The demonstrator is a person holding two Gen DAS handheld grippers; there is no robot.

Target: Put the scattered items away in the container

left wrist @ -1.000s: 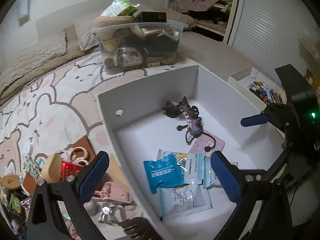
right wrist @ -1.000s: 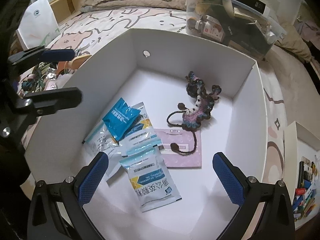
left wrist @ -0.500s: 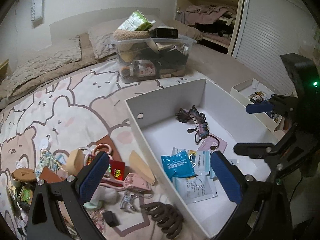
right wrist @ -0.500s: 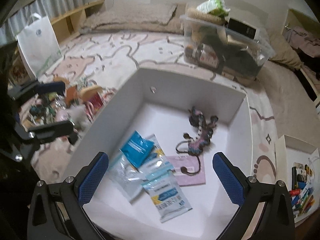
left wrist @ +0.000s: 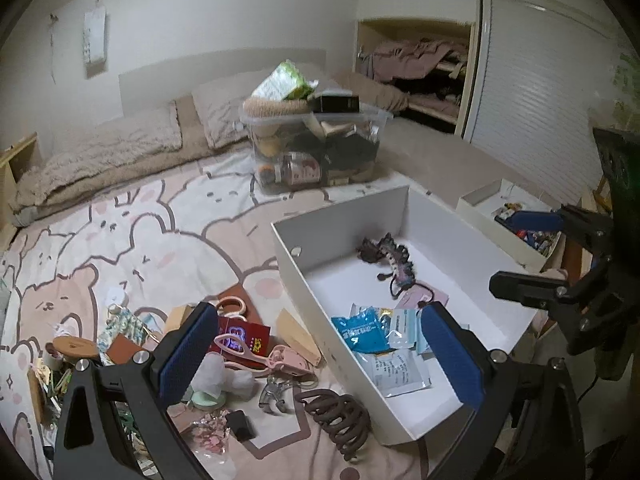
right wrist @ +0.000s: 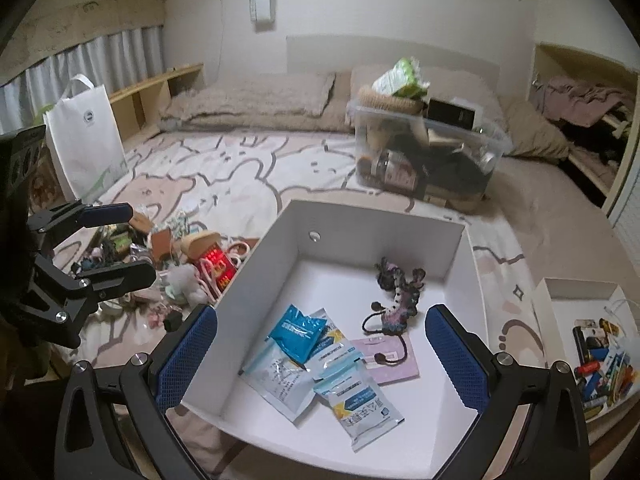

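A white box (left wrist: pixel 304 280) (right wrist: pixel 264 264) lies on the bed and holds sachets (left wrist: pixel 362 332) (right wrist: pixel 298 330), a pink card (right wrist: pixel 394 364) and a knitted cord (left wrist: pixel 394 262) (right wrist: pixel 400 296). Scattered items lie left of it: a red pack (left wrist: pixel 244 334) (right wrist: pixel 216 266), pink scissors (left wrist: pixel 260 356), a brown hair claw (left wrist: pixel 336 416), wooden pieces (left wrist: pixel 298 338). My left gripper (left wrist: pixel 316 352) is open and empty, above the box's left wall. My right gripper (right wrist: pixel 320 356) is open and empty over the box. Each gripper shows in the other's view, the right (left wrist: pixel 536 248) and the left (right wrist: pixel 108 240).
A clear bin (left wrist: pixel 316 148) (right wrist: pixel 428 160) full of things stands behind the box. A small white tray (left wrist: pixel 512 216) (right wrist: pixel 592 340) of small items lies at the right. A white bag (right wrist: pixel 84 136) stands at the left. Pillows line the back of the bed.
Both grippers have pulled back and up from the box. The left one has swung left, so the scattered pile is now in its view. Both stay open and empty.
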